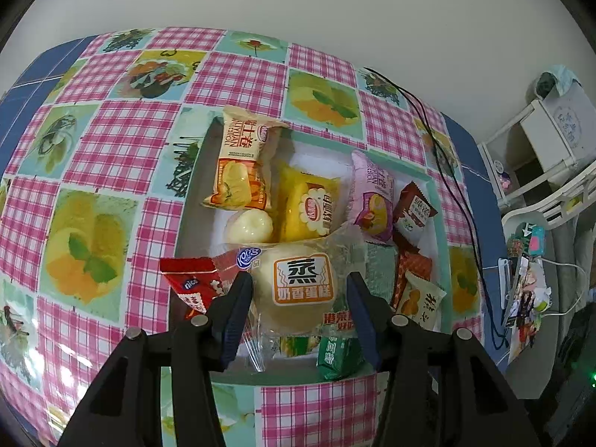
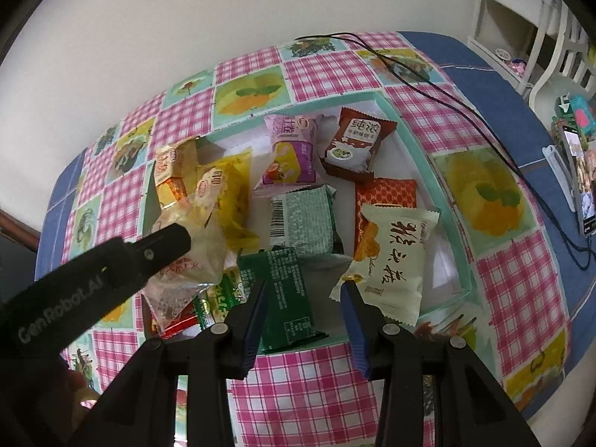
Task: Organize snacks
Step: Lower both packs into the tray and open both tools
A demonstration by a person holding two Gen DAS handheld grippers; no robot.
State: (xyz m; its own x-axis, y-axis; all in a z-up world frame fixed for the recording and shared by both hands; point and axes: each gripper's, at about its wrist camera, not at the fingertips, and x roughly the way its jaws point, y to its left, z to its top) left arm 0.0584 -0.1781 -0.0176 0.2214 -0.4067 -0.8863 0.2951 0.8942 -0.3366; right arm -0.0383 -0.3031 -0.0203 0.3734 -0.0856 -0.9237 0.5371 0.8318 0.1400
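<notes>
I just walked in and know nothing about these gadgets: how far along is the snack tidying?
Mostly done, it seems: nearly all the packets, like the purple packet and brown packet, already lie in the shallow tray. In hand: the open left gripper straddles the steamed cake packet over the tray. The open right gripper hovers near the dark green packet, which overhangs the tray's edge.

Checked tablecloth (image 1: pixel 111 141) on table; black cable (image 2: pixel 447 93) across it; white shelf (image 1: pixel 540 138) beside.
</notes>
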